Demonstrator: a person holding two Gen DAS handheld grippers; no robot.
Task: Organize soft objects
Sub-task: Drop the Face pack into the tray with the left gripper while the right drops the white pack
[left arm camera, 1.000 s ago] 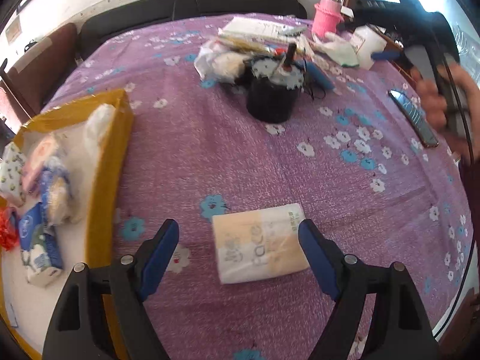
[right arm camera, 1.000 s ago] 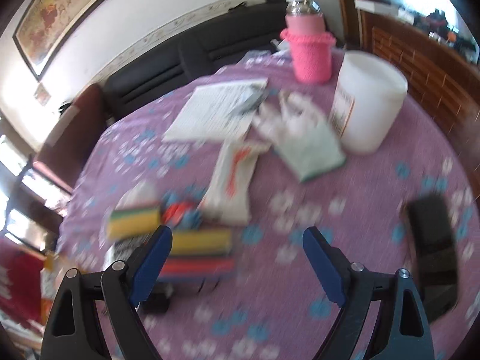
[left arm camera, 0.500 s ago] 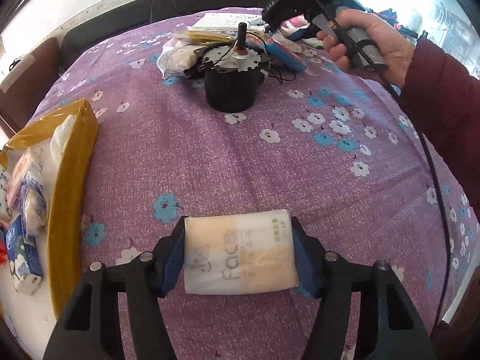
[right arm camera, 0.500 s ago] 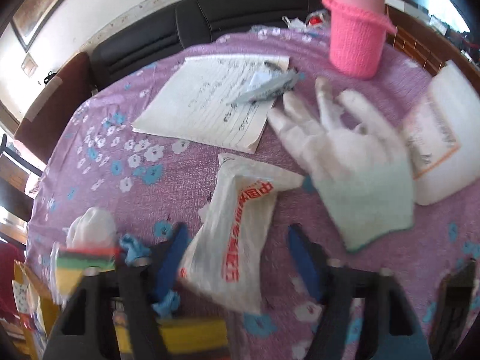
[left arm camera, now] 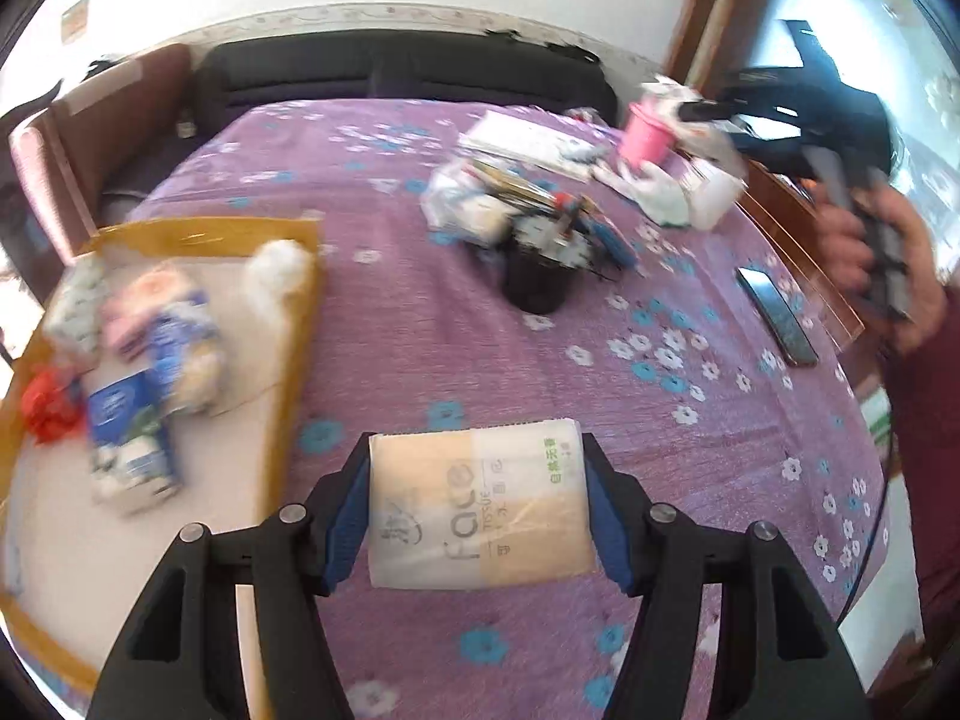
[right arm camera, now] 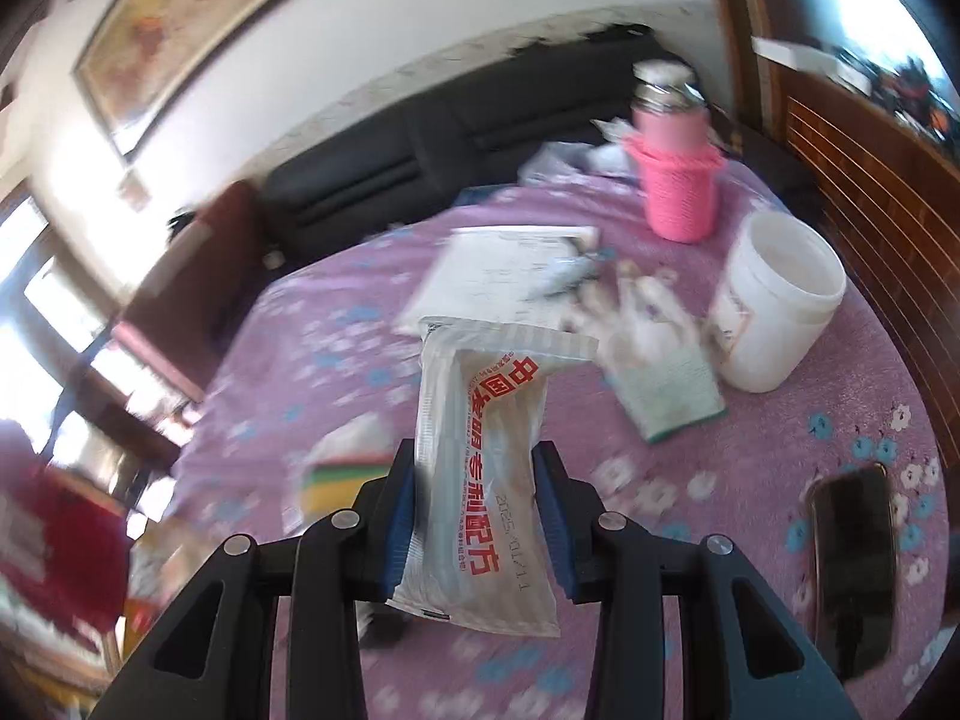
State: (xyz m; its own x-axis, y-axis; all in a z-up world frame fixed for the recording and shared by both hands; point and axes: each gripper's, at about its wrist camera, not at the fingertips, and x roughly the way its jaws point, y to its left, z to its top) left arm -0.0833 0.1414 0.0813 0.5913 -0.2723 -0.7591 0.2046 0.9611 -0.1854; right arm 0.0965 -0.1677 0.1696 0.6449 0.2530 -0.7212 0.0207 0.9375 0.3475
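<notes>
The tissue pack (left arm camera: 477, 507), low centre of frame, is clamped by the left hand-held gripper (left arm camera: 477, 510) above the purple surface (left arm camera: 420, 324). It could squash and slide free before reaching the yellow tray (left arm camera: 297, 324) at left. The right hand-held gripper (right arm camera: 477, 519) pinches a white sachet (right arm camera: 480, 468) near its lower end; the floppy top could sag and slip out.

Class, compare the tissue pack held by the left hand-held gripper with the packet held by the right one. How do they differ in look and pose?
The tissue pack is blocky, beige and white with grey "face" lettering; the white packet is flat and slim, with red Chinese characters.
The tissue pack lies crosswise between the left hand-held gripper fingers; the white packet stands lengthwise, sticking out beyond the right hand-held gripper.
Both are soft plastic-wrapped packs clamped at their sides.
</notes>
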